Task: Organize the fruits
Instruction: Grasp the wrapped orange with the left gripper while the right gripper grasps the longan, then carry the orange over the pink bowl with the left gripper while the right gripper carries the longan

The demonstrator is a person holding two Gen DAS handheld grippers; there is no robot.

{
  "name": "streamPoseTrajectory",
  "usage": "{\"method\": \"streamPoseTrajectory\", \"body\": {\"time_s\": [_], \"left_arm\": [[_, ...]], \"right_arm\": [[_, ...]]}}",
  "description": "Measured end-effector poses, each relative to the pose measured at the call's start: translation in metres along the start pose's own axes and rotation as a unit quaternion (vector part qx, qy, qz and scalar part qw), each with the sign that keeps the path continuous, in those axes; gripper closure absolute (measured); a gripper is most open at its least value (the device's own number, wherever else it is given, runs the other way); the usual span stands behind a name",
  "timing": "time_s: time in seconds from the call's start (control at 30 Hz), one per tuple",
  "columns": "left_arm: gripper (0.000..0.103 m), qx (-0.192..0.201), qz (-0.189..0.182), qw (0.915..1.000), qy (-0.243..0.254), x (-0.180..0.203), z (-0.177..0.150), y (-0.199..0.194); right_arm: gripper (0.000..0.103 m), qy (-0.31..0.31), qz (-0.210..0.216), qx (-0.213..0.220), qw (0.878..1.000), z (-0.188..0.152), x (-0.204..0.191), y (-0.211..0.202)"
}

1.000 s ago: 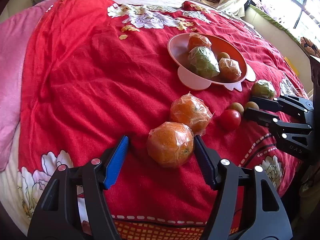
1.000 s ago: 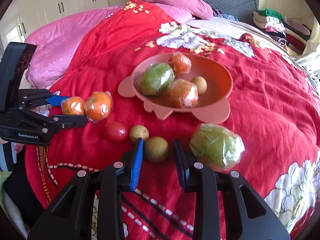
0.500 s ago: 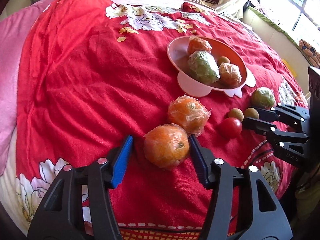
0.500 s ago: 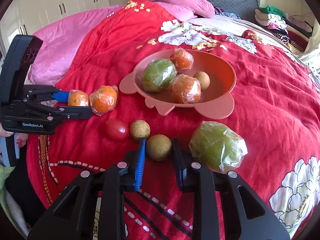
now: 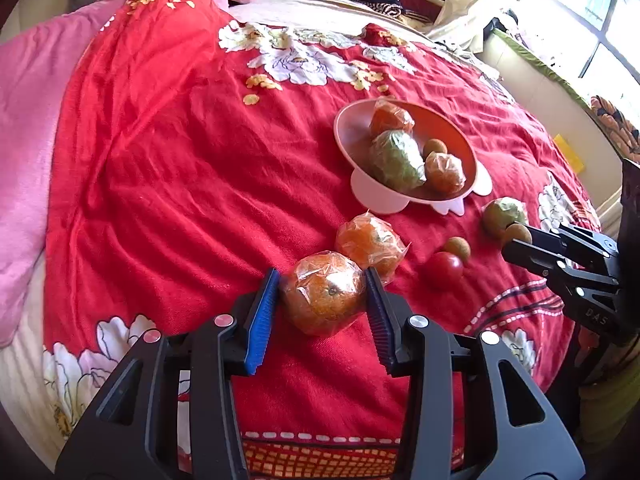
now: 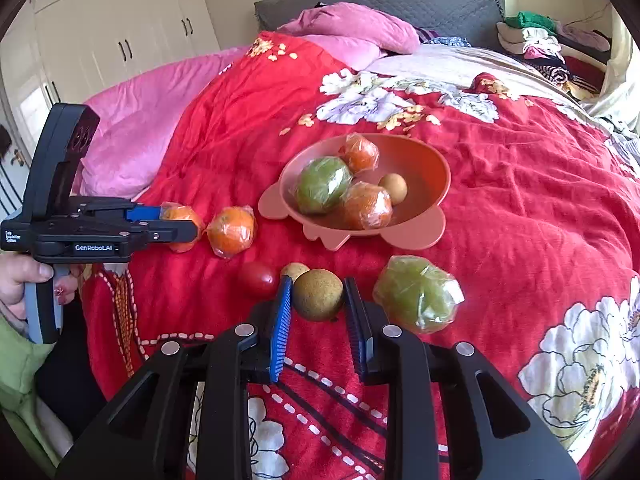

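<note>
My left gripper (image 5: 322,294) is shut on a plastic-wrapped orange (image 5: 325,292) just above the red bedspread. A second wrapped orange (image 5: 370,243) lies right behind it. My right gripper (image 6: 318,298) is shut on a small brown round fruit (image 6: 319,295) and holds it lifted a little. A red tomato (image 6: 257,279) and another small brown fruit (image 6: 295,270) lie to its left, a wrapped green fruit (image 6: 418,294) to its right. The pink bowl (image 6: 430,184) behind holds two wrapped oranges, a wrapped green fruit and a small brown fruit.
The fruits lie on a red flowered bedspread (image 5: 180,168) on a bed. A pink blanket (image 6: 152,108) lies on the left, folded clothes (image 6: 536,40) at the far right. The bed's near edge (image 5: 320,448) runs just under my left gripper.
Both grippers have closed: the left on the wrapped orange, the right on the small brown fruit. Both now hold their fruit a little higher.
</note>
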State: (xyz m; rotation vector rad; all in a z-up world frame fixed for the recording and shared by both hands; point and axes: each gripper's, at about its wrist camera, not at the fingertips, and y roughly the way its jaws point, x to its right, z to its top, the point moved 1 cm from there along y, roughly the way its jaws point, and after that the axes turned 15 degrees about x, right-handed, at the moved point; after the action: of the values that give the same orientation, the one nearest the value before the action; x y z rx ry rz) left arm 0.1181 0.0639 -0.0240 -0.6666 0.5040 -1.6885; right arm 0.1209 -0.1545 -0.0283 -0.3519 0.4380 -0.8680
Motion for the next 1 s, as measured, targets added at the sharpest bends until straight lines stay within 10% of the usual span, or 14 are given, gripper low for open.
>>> {"method": "streamPoseTrajectory", "body": {"time_s": [1.0], "left_arm": [[0.069,0.039,-0.035,0.9976,0.044,0.052,0.082,0.013]], "right_arm": [[0.079,0.009,-0.025,0.077,0.997,0.059,0.026,-0.029]]}}
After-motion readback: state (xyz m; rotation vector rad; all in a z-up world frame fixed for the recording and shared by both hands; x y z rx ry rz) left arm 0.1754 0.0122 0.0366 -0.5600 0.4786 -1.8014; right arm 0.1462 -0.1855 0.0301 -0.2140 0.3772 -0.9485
